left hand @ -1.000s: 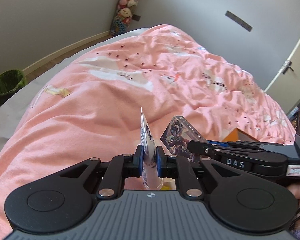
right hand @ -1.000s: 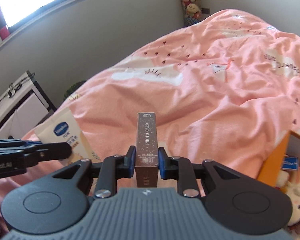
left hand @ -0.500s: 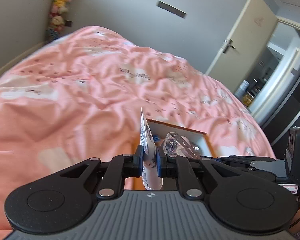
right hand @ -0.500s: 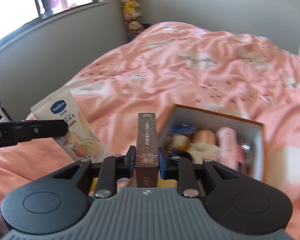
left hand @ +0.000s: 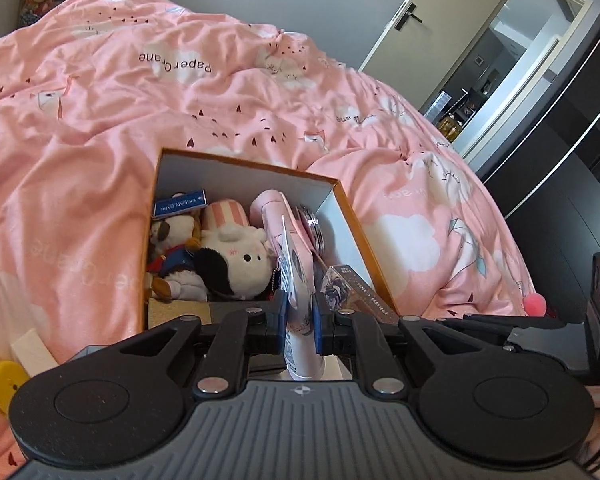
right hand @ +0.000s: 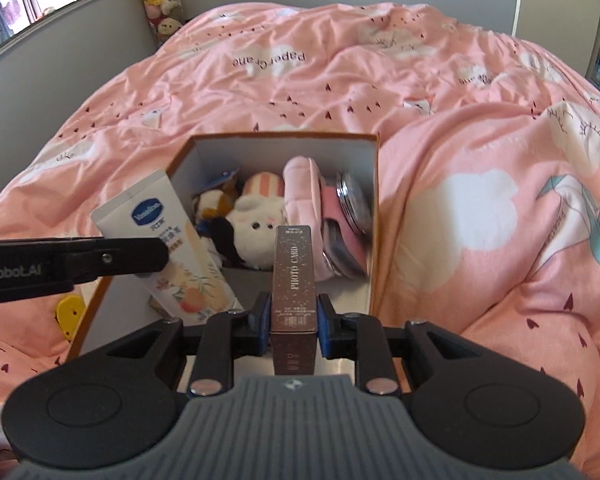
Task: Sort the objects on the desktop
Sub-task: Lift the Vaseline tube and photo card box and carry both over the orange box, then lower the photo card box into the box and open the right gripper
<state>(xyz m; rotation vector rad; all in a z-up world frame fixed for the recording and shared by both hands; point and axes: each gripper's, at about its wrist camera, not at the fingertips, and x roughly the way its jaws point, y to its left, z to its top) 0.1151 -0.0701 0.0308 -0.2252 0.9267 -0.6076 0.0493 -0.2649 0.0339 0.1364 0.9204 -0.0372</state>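
**Ana:** Tube first, since it sat furthest left. The left gripper (right hand: 168,254) was pinching the lotion tube (right hand: 168,248) across its flat sides, with the tube tilted over the near left corner of the open box (right hand: 284,138).

**Ben:** And the box itself?

**Ana:** It lay on the pink duvet (right hand: 480,200), already packed with a plush rabbit (right hand: 256,226) and a pink case (right hand: 300,188). The bare floor was near the front wall.

**Ben:** So both pieces needed to go low and forward?

**Ana:** That was my reading. The right gripper (right hand: 293,322) was clamped on the photo card box (right hand: 293,272), held upright above that gap. I judged it best to lower each one in before letting go, one at a time, so neither bounced off the toys.
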